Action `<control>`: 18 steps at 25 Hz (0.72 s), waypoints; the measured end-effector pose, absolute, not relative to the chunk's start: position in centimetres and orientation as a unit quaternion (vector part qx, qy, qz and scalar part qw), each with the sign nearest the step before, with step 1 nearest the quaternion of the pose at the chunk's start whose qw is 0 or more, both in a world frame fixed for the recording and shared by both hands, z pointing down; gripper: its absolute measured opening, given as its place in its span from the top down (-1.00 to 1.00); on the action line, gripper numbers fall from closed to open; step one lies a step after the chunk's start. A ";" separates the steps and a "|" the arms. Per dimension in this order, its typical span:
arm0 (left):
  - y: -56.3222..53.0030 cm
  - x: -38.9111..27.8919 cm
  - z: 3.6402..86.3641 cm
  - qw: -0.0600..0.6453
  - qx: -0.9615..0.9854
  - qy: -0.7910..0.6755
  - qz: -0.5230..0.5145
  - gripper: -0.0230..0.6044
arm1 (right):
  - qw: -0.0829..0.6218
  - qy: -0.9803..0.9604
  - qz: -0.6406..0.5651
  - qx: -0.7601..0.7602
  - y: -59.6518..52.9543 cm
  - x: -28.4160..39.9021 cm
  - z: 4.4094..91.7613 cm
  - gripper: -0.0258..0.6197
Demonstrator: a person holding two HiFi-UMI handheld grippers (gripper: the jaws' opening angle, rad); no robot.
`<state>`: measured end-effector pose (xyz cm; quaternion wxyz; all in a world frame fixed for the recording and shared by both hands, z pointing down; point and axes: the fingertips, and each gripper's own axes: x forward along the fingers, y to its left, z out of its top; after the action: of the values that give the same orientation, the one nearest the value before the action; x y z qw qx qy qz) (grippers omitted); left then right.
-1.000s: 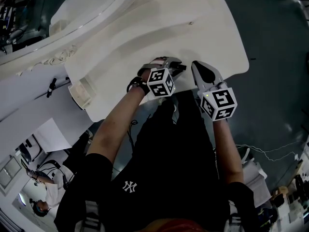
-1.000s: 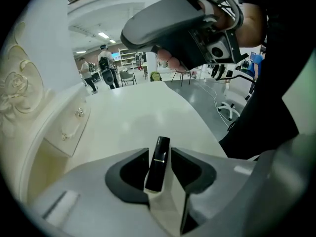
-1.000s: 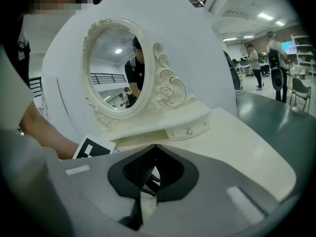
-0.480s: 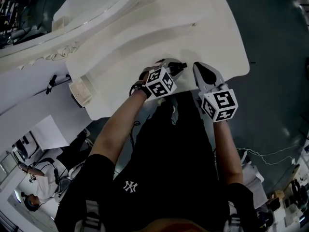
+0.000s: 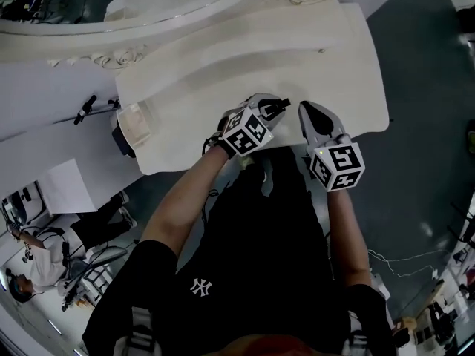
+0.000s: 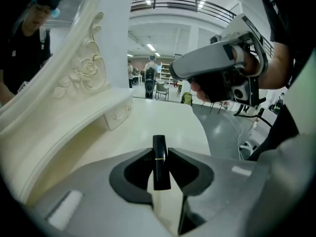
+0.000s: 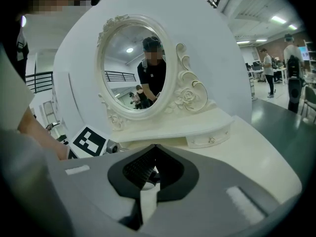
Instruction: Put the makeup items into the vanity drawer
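Pinching slim, glossy black lipstick (image 6: 160, 162)

Lipstick (image 6: 159, 168): slim black tube, thin gold band about a third down from far end. Clamped between jaws of left gripper (image 6: 159, 151), lying along jaw line, far end poking past tips toward vanity top. Lower centre of left gripper view.

Vanity drawer (image 6: 117, 116): small cream front, one small knob, set under raised shelf below carved rose scroll. Shut. Centre-left of left gripper view, beyond lipstick, well apart from it.

Second drawer (image 5: 132, 123): left end of vanity in head view, looks pulled out; contents not readable.
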<state>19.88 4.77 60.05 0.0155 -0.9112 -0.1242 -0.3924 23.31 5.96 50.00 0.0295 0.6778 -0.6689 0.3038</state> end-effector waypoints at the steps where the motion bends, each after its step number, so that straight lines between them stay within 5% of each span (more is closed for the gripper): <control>1: 4.4 19.5 59.6 0.012 -0.915 -0.114 -0.388 0.61 | 0.031 -0.673 0.301 0.674 5.6 22.9 49.8 0.85; 18: -2.7 8.9 53.0 -0.046 -0.944 0.069 -0.318 0.61 | 0.060 -0.761 0.251 0.595 -1.3 11.2 45.9 0.85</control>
<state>8.87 -2.68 53.01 -0.0458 -0.9444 0.0691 -0.3182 11.16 -1.35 45.85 0.0601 0.5946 -0.7614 0.2512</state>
